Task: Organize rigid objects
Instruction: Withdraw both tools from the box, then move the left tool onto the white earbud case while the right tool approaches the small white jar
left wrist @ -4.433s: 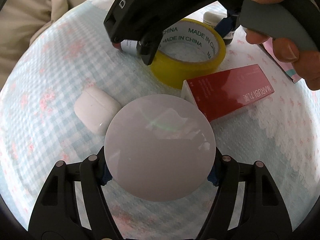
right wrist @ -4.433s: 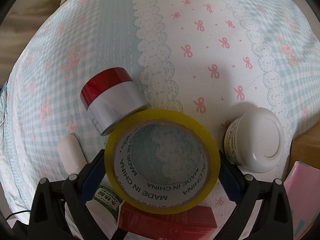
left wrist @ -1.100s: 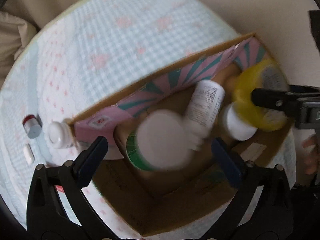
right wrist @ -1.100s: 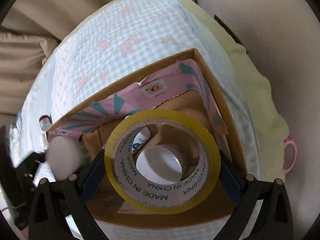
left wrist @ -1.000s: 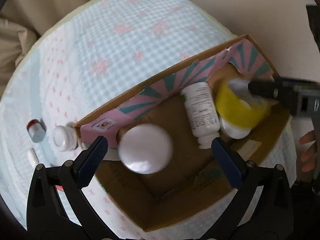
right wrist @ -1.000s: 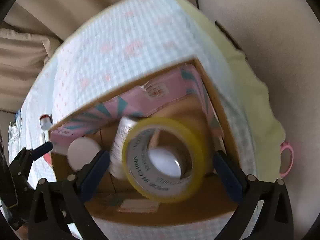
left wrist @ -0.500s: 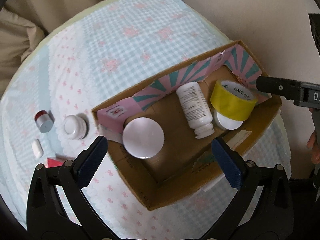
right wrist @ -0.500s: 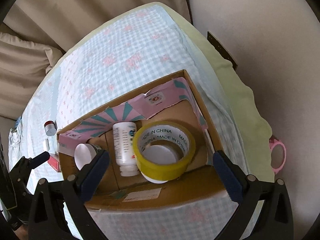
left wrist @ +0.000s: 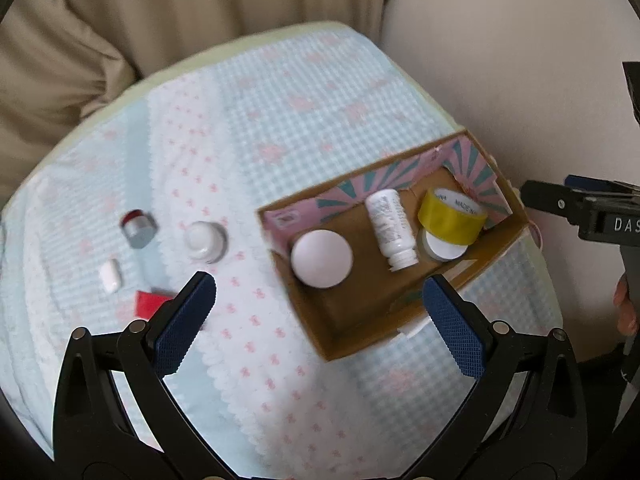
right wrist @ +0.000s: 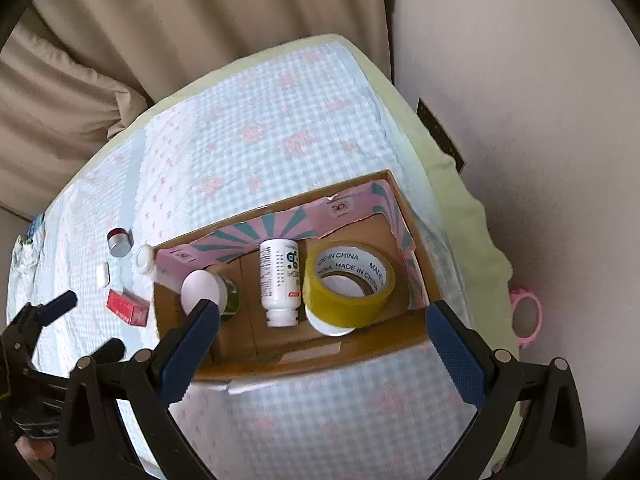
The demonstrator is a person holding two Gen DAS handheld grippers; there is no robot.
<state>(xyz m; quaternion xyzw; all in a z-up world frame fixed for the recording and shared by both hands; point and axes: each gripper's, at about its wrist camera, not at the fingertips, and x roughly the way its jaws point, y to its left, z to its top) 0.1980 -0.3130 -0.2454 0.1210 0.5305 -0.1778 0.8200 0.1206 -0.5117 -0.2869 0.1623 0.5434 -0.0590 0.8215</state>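
Note:
A cardboard box (left wrist: 362, 340) (right wrist: 320, 354) with pink and teal flaps stands on the bed. Inside lie a white-lidded jar (left wrist: 322, 258) (right wrist: 200, 292), a white bottle (left wrist: 390, 230) (right wrist: 280, 280) and a yellow tape roll (left wrist: 452, 220) (right wrist: 348, 284) resting on a white lid. Left of the box on the quilt are a red-capped jar (left wrist: 138, 226) (right wrist: 119, 240), a white jar (left wrist: 205, 240) (right wrist: 144, 260), a white earbud case (left wrist: 110, 276) (right wrist: 103, 274) and a red box (left wrist: 150, 304) (right wrist: 127, 306). My left gripper (left wrist: 320, 320) is open and empty, high above the quilt. My right gripper (right wrist: 320, 348) is open and empty above the box.
The bed has a blue checked quilt (left wrist: 260, 128) with pink bows. Beige cushions (right wrist: 60, 112) lie behind and a wall (right wrist: 520, 100) on the right. A pink ring (right wrist: 526, 316) lies past the bed's right edge. The right gripper's body (left wrist: 592, 216) shows at the left view's right edge.
Both grippers opened over the box and dropped the white-lidded jar and the tape roll into it. Both have since risen and pulled back; the left one has swung left.

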